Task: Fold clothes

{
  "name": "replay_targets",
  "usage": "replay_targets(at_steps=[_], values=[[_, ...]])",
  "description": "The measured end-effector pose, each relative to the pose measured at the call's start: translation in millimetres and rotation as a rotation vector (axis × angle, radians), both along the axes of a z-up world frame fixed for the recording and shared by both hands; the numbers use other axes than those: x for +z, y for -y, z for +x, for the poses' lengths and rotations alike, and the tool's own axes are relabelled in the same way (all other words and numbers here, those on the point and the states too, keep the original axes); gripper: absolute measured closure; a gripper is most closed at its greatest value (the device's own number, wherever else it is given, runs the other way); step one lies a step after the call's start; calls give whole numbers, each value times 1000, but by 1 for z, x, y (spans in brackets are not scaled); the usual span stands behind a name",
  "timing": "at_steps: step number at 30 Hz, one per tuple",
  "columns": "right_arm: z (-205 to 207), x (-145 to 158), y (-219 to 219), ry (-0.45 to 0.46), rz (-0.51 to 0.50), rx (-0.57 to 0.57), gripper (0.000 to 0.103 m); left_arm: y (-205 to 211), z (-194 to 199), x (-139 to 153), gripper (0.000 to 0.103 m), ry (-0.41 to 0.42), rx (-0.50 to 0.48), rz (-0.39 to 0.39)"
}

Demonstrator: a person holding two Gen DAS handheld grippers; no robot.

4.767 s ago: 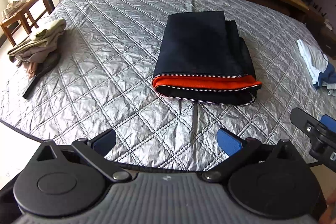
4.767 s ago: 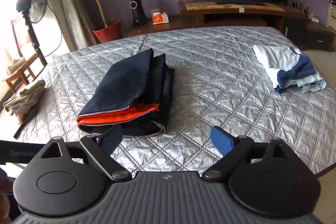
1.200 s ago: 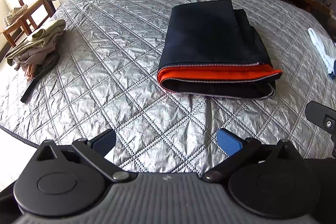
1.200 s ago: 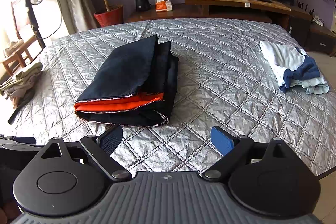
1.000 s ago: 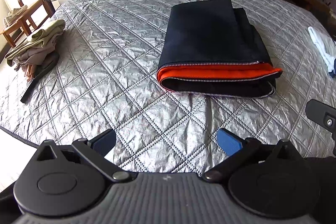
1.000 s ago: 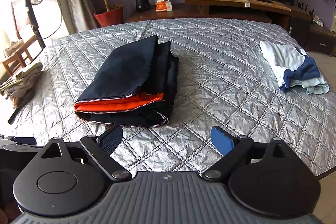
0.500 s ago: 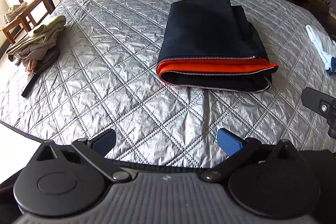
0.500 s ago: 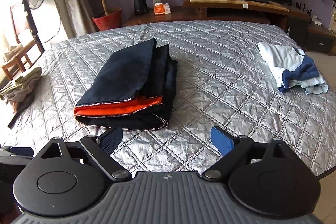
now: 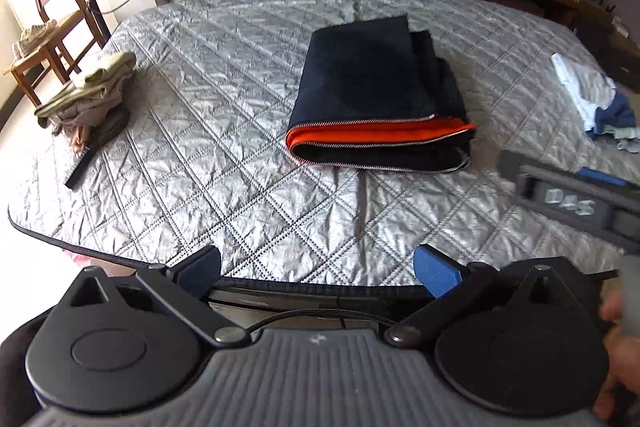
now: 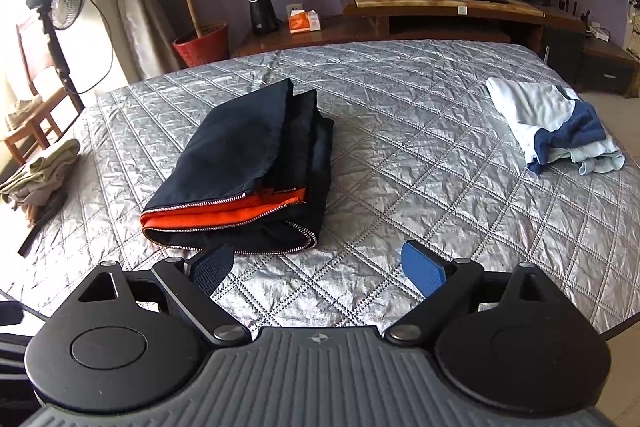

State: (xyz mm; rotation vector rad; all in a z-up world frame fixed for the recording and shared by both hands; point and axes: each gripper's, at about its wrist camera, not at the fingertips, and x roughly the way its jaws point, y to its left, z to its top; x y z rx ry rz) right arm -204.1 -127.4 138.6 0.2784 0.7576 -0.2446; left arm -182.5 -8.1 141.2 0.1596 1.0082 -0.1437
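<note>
Lying mid-quilt (image 10: 400, 115): folded dark jacket (image 10: 244, 163), orange lining and zipper edge facing the grippers. Left gripper (image 9: 316, 269): jaws spread wide, empty, at the quilt's near edge. Right gripper (image 10: 318, 267): jaws spread wide, empty, just short of the jacket. Blue-white clothes (image 10: 556, 123) far right; khaki pile (image 9: 88, 87) far left.

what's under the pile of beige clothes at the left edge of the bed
A dark strap-like piece sticks out from beneath the beige clothes onto the silver quilt. How far it runs under the pile, and anything else below, is covered.
</note>
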Motion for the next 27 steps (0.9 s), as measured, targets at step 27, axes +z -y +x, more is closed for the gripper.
replay_targets(at_steps=[27], values=[[-8, -3, 13, -4, 52, 0, 9, 19, -32, 47, 1, -1, 5, 2]])
